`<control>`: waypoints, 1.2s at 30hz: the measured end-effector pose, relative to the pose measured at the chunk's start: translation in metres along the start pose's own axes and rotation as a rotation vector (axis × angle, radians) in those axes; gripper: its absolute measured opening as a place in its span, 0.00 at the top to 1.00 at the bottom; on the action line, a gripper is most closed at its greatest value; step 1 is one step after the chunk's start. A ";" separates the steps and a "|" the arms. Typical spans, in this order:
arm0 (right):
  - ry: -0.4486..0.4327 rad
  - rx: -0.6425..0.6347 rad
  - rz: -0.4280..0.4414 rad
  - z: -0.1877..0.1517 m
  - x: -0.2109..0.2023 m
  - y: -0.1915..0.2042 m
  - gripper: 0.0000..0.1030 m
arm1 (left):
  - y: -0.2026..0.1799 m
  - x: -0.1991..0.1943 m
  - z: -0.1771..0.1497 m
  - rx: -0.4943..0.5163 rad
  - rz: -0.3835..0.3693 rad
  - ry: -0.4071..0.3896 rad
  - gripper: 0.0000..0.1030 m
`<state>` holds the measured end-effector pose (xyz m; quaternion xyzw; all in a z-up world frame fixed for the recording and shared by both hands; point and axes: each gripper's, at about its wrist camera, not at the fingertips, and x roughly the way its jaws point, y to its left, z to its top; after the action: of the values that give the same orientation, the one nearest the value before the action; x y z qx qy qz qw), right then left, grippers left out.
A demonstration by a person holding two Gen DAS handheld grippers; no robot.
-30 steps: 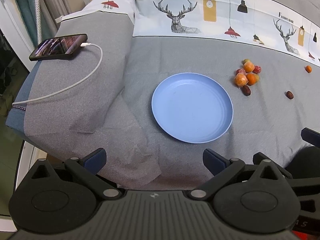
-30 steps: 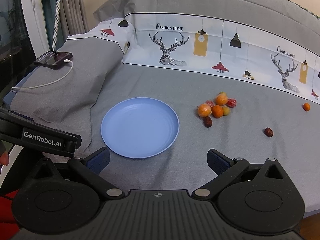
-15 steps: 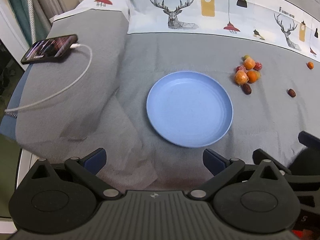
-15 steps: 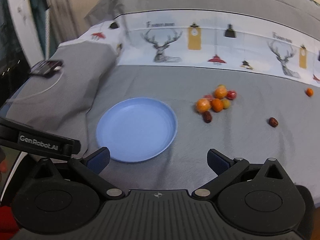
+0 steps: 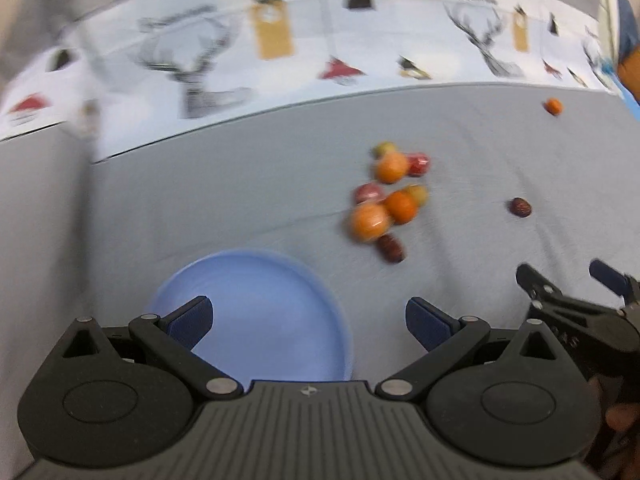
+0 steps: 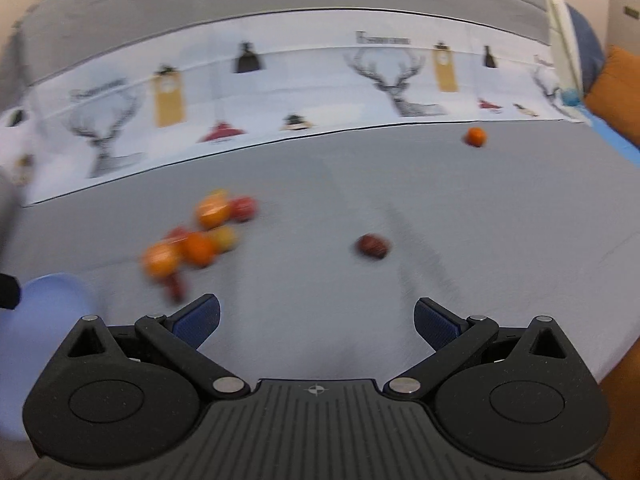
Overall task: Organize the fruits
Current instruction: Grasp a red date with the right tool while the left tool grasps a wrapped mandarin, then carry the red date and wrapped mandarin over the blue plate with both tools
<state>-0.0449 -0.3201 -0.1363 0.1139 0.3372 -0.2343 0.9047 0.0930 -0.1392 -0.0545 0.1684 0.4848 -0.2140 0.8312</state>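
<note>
A blue plate (image 5: 256, 292) lies on the grey bedspread, under my open, empty left gripper (image 5: 308, 320). A cluster of small orange, red and yellow fruits (image 5: 390, 196) lies beyond it to the right, with a dark red date (image 5: 391, 248) at its near edge. A lone date (image 5: 520, 207) and a small orange fruit (image 5: 554, 106) lie farther right. In the right wrist view, my open, empty right gripper (image 6: 316, 320) hovers near the lone date (image 6: 372, 246), with the cluster (image 6: 200, 236) to the left, the plate (image 6: 44, 308) at far left and the orange fruit (image 6: 476, 136) far back. Both views are motion-blurred.
A white band printed with deer and lamps (image 5: 280, 64) runs across the back of the bed. An orange cushion (image 6: 616, 92) sits at the far right. The bed's right edge (image 6: 616, 344) drops off near my right gripper. The right gripper also shows in the left wrist view (image 5: 576, 304).
Both grippers have swung right and forward toward the fruits. The plate has slid to the lower left of both views and the phone has left view. Jaws stay open.
</note>
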 end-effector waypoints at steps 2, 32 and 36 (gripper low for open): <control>0.003 0.014 -0.043 0.004 0.029 -0.010 0.01 | -0.011 0.032 0.020 0.015 -0.032 0.041 0.00; -0.122 -0.009 0.120 0.033 0.009 -0.016 0.68 | 0.025 0.002 0.028 -0.126 -0.045 0.039 0.63; -0.112 -0.048 0.287 0.028 -0.060 0.000 0.68 | 0.045 -0.059 -0.012 -0.167 0.003 -0.005 0.63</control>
<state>-0.0693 -0.3098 -0.0755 0.1260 0.2718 -0.1003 0.9488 0.0821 -0.0837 -0.0052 0.0987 0.4986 -0.1721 0.8438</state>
